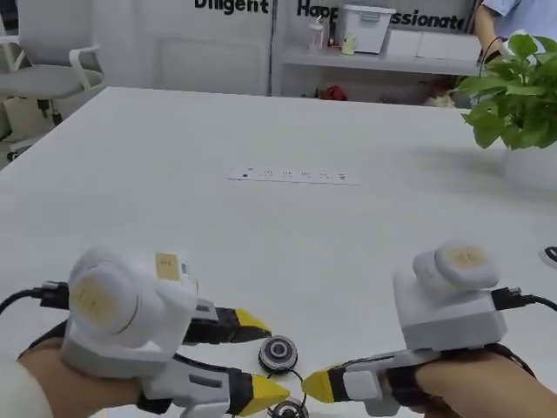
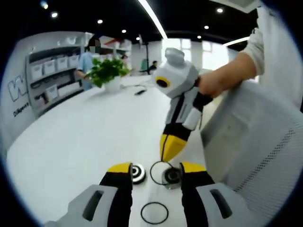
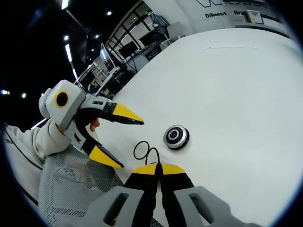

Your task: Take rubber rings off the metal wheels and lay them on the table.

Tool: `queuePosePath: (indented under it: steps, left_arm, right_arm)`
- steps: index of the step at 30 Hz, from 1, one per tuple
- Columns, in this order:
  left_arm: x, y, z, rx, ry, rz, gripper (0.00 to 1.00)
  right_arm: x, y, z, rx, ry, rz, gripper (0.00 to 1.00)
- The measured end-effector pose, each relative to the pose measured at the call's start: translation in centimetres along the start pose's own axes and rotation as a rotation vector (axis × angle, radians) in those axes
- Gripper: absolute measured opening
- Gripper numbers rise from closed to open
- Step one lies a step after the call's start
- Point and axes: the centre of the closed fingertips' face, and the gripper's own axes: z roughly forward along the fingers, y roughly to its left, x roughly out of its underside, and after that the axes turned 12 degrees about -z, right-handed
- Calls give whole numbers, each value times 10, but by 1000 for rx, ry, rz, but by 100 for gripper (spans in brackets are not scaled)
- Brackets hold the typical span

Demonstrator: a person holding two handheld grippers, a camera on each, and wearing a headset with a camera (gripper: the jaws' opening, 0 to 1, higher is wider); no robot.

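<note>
Care matters: right claw (image 3: 159, 166), clenched on the rubber ring (image 3: 146, 152), should peel gently while the released left claw (image 2: 156, 168) seemingly braces the metal wheel (image 2: 171, 176).

An open-plan office. A large white tabletop (image 1: 261, 131) has a power-socket strip (image 1: 294, 177) set flush into its middle, and a white office chair (image 1: 52, 61) with armrests stands at its far corner. The back wall carries motto lettering (image 1: 231, 5) reading "Diligent" above a shelf (image 1: 374, 59) with a white storage bin (image 1: 365, 28). A potted plant (image 1: 513, 87) sits on the tabletop. The left gripper view shows racks of bins (image 2: 52, 71), strip ceiling lights (image 2: 151, 16) and a mesh chair back (image 2: 265, 151); the right gripper view shows rows of desks (image 3: 137, 47).
</note>
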Motion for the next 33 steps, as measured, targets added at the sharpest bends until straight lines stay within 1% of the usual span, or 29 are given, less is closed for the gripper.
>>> queuePosePath:
  steps: [2,3,4,6,8,10,13,16,19,21,25,29,33]
  left_arm:
    - [-9,1,-10,1,-16,0,44]
    - [-14,3,-16,-5,-29,0,45]
    - [-18,5,-21,-11,-34,2,47]
    - [-23,12,-33,-46,-40,15,51]
    - [-23,17,-43,-73,-28,16,54]
    - [-20,21,-57,-102,-7,0,56]
    - [-19,24,-75,-135,-18,-18,63]
    - [-14,23,-91,-166,-21,-44,68]
    - [-7,21,-100,-180,-10,-46,71]
    - [1,19,-108,-196,4,-49,72]
    - [12,17,-119,-214,14,-80,74]
    - [23,16,-132,-245,31,-94,75]
    - [34,13,-138,-260,29,-131,77]
  right_arm:
    - [-2,0,0,-1,-11,6,0]
    - [-3,1,0,-3,-15,11,0]
    - [-3,1,0,-5,-17,13,0]
    - [-4,2,-1,-7,-21,13,0]
    - [-6,2,-1,-11,-28,12,0]
    - [-9,3,-1,-17,-41,14,0]
    - [-16,6,-2,-35,-72,21,0]
    - [-20,9,-2,-48,-89,25,0]
    - [-22,10,-1,-56,-93,24,0]
    - [-25,14,-1,-70,-102,24,0]
    - [-30,20,0,-93,-117,31,0]
    - [-31,26,3,-109,-115,31,0]
    - [-30,30,6,-119,-106,28,0]
